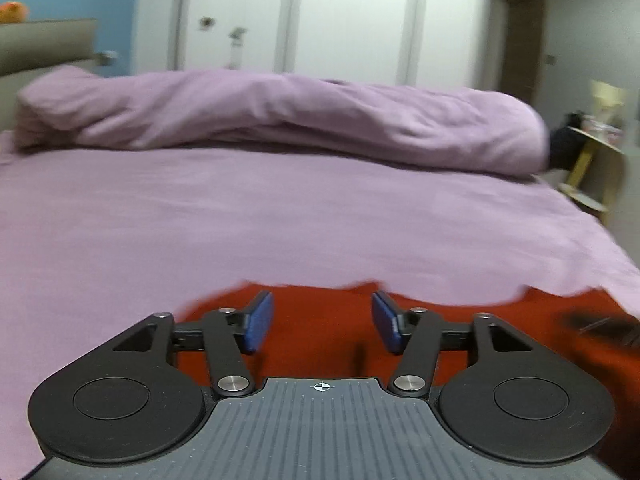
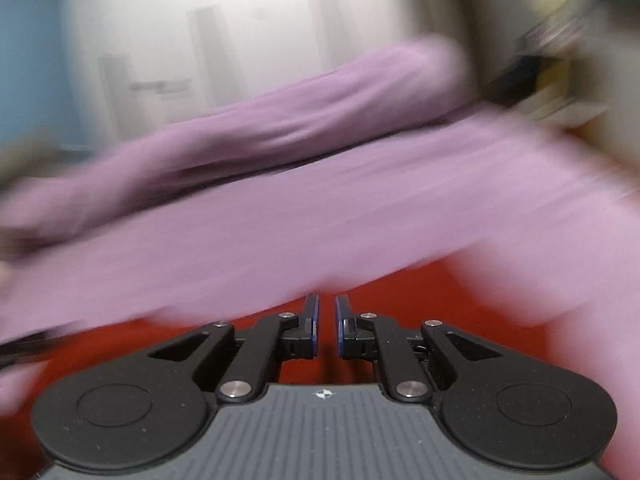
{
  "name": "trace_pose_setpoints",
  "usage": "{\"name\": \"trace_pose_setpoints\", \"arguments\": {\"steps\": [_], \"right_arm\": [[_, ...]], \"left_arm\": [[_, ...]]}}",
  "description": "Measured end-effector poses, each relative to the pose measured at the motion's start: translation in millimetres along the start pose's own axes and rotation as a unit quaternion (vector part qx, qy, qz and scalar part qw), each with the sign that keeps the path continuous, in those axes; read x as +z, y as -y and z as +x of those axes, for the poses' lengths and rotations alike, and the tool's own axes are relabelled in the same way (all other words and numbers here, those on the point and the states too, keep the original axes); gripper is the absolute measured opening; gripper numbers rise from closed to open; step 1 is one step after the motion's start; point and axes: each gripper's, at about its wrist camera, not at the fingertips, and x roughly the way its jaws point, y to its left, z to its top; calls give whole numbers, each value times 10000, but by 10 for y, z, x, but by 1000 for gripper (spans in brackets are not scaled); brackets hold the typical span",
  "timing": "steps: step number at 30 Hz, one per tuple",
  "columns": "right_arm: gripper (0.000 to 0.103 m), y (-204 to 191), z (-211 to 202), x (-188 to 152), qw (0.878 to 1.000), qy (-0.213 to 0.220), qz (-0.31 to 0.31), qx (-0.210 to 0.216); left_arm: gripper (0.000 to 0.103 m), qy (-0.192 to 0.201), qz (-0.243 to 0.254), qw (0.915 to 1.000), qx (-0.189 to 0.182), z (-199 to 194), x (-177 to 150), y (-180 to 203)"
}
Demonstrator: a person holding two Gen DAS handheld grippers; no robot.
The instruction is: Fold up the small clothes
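Your red garment (image 1: pixel 320 320) lay spread flat on the near part of the lilac bed sheet (image 1: pixel 200 220), its far edge wavy and uneven against the sheet. You could see it in the right wrist view too (image 2: pixel 400 300), a plain, bright red cloth, blurred, its edges unclear there.

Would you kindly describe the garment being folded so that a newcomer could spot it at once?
Start from the wide bed with its lilac sheet, where a rolled lilac duvet lies along the far side. At the near edge, under the left gripper, lies a red garment spread flat. It is the only red thing on the otherwise lilac bedding.
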Motion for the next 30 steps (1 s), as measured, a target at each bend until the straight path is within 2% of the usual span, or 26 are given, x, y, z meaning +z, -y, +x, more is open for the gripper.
{"name": "trace_pose_setpoints", "arguments": {"steps": [2, 3, 6, 12, 14, 16, 17, 19, 22, 24, 30], "right_arm": [[9, -244, 169, -177, 9966, -435, -124, 687], [10, -336, 232, -242, 9955, -509, -296, 745], [7, -327, 302, -272, 9962, -351, -639, 475], [3, 632, 95, -3, 9971, 17, -416, -642], [3, 962, -26, 102, 9965, 149, -44, -818], [4, 1139, -87, 131, 9893, 251, -53, -1437], [4, 1251, -88, 128, 9881, 191, 129, -1522], [4, 1444, -149, 74, 9900, 285, 679, -1201], [4, 1321, -102, 48, 9895, 256, 295, -1393], [4, 1267, -47, 43, 9880, 248, 122, -1521], [4, 1293, -55, 27, 9888, 357, 256, -1423]], "left_arm": [[63, -71, 92, 9999, 10, 113, -39, 115], [63, -145, 157, 9998, 18, 184, -52, 149], [63, -514, 163, 9982, 275, 432, -95, 136], [63, -416, -243, 9952, 853, 441, -110, -356], [63, -465, -544, 9932, 917, 442, -104, -555], [71, -510, -896, 9891, 1048, 404, -106, -704], [72, -536, -1027, 9887, 947, 405, -111, -764], [72, -539, -1049, 9888, 917, 413, -112, -787], [73, -525, -803, 9901, 1026, 419, -126, -720], [74, -509, -812, 9902, 1019, 413, -137, -725], [76, -528, -876, 9901, 956, 475, -134, -744]]}}
